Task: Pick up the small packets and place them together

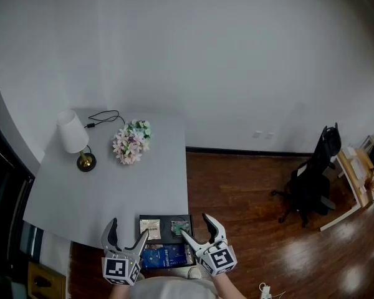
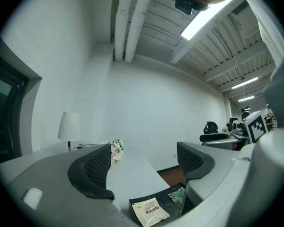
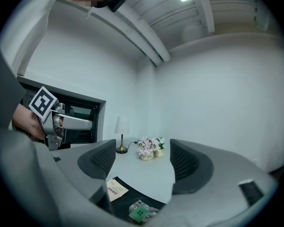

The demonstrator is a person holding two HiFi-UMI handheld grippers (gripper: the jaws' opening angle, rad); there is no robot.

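Just below and ahead of our fingertips: a black rectangular tray [image 1: 165,220] at the near edge of the grey table [image 1: 112,185].
Left gripper [image 1: 128,230]: we hold its fingers spread, pinching nothing; the cream paper packet [image 1: 150,229] lies just beside its right fingertip.
Right gripper [image 1: 195,225]: fingers spread, empty; the green-labelled clear packet [image 1: 179,228] lies beside its left fingertip.
Packets: both in the tray, apart.

Flat cream paper packet w/ dark print [image 1: 150,229]: lies face-up, left part of shallow black tray [image 1: 165,224]. Small clear plastic packet w/ green label [image 1: 179,228]: crinkled, lies flat on same tray, just right of cream one, apart, not touching.
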